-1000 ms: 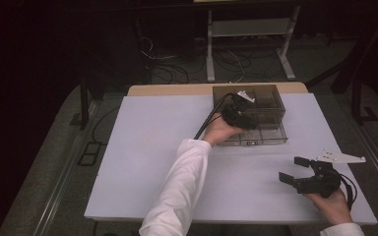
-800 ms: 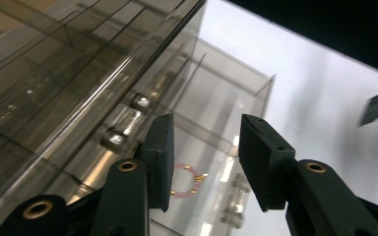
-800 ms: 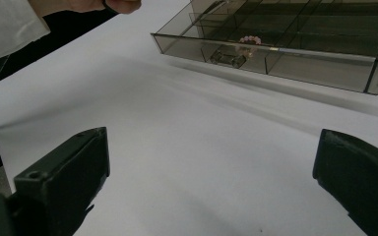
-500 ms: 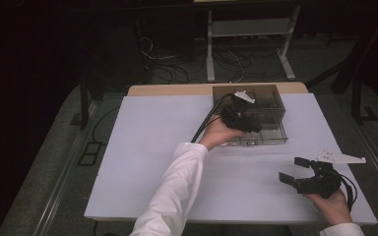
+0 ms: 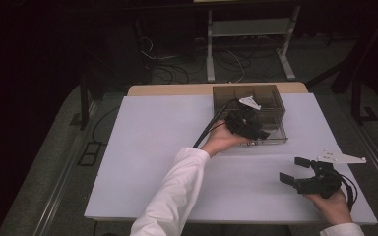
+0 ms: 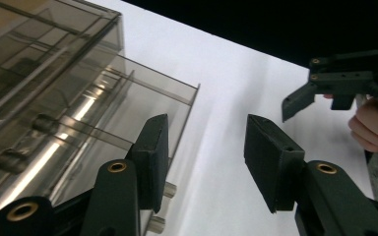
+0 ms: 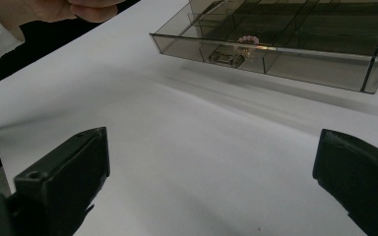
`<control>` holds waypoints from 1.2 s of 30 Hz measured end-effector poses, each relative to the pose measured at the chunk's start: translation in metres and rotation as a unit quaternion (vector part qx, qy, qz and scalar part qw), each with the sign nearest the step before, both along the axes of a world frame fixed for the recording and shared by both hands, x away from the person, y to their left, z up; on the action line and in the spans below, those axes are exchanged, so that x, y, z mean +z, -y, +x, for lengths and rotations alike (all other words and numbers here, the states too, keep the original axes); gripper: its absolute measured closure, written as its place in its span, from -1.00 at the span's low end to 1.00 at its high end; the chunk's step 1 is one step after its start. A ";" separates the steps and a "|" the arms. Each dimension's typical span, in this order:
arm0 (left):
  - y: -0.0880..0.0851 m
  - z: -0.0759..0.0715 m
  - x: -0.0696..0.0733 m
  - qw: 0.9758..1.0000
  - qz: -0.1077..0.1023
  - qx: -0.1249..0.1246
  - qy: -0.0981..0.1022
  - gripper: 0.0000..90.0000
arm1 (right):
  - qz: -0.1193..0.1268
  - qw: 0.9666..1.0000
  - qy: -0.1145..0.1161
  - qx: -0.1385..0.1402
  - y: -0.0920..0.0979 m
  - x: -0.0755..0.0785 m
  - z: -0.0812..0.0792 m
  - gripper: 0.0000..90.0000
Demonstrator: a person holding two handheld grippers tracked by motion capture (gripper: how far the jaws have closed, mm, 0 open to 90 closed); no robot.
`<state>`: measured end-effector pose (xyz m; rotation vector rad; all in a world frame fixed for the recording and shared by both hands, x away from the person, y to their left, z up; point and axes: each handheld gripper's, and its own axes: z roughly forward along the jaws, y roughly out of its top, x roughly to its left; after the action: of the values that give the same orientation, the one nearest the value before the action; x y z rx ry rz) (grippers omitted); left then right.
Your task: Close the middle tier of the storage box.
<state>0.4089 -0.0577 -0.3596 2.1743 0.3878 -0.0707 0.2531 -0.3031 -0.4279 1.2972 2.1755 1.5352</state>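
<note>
Landmark is the smoky clear drawer box [image 5: 250, 105], which sits at the far middle of the white table [image 5: 142, 147], with its drawer [image 5: 268, 132] pulled out toward you. Left of the box the tabletop is bare white; your white sleeve [image 5: 172, 196] crosses it on a slant from the near edge up toward the box's front. Your left hand [image 5: 221, 140] sits just at the drawer's near-left corner, and the left gripper [image 5: 260, 132] lies over the drawer front. In the left gripper view, its jaws have just been opening and now stand partly apart with nothing between the pads; the drawer's clear wall [image 6: 142, 98] runs just beside the left pad, and two small round knobs [image 6: 160, 206] show below it. Whether that pad touches the wall you cannot tell from here. Inside the drawer, in the right gripper view, a small pink beaded ring [image 7: 248, 40] lies in a compartment behind the front wall, next to a dark rectangular piece [image 7: 222, 58] too dim to name. Right of the box and nearer to you, well apart from it, your right hand [image 5: 332, 204] holds the right gripper [image 5: 295, 170] low over the table, jaws spread wide and empty, pointed toward the drawer.
</note>
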 end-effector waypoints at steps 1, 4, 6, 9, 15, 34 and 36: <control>0.000 -0.001 0.000 1.000 0.000 0.000 -0.002 0.13 | 0.000 1.000 0.000 0.000 0.000 0.000 0.000 -0.99; 0.000 -0.004 -0.002 1.000 -0.002 -0.003 -0.004 0.13 | -0.001 1.000 0.003 0.000 0.000 0.000 0.000 -0.99; 0.000 -0.005 -0.003 1.000 -0.003 -0.006 -0.004 0.13 | -0.002 1.000 0.003 0.000 0.001 0.000 0.000 -0.99; -0.001 -0.007 -0.005 1.000 -0.004 -0.010 -0.005 0.13 | 0.000 1.000 0.000 -0.001 0.000 0.000 0.000 -0.99; -0.002 -0.010 -0.011 1.000 -0.001 -0.015 -0.008 0.28 | -0.001 1.000 0.000 0.000 0.000 0.000 0.000 -0.99; 0.008 -0.027 -0.026 0.999 0.014 -0.047 -0.004 0.97 | -0.004 1.000 0.000 0.002 -0.001 -0.001 0.000 -0.99; 0.009 -0.028 -0.028 0.999 0.015 -0.050 -0.005 0.97 | -0.004 1.000 0.000 0.002 -0.001 -0.001 0.000 -0.99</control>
<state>0.3808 -0.0671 -0.3878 2.2234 0.2881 -0.1321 0.2536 -0.3017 -0.4286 1.2908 2.1820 1.5277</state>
